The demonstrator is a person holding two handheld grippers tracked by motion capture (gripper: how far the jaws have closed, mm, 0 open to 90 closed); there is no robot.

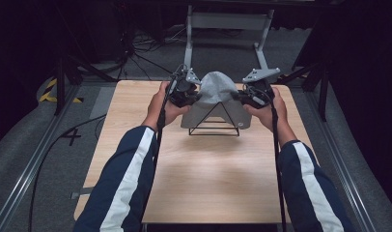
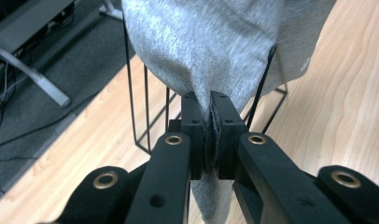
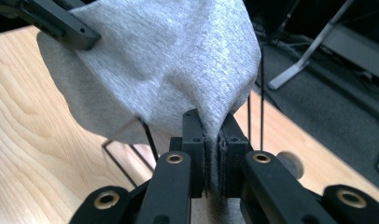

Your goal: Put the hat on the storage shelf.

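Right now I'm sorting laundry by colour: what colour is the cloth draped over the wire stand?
Light heathered grey cloth, clearest in the left gripper view.

A light wood-grain tabletop (image 1: 208,179) stretches away from the person, its pale boards bare across the near half. Toward its far end stands a black wire frame (image 1: 214,126), its thin base bars resting directly on the wood and its slanted rods rising to a peak. A grey cloth (image 1: 216,92) is draped over that frame, hanging down its sides, and its shadow falls on the wood just in front of the base.
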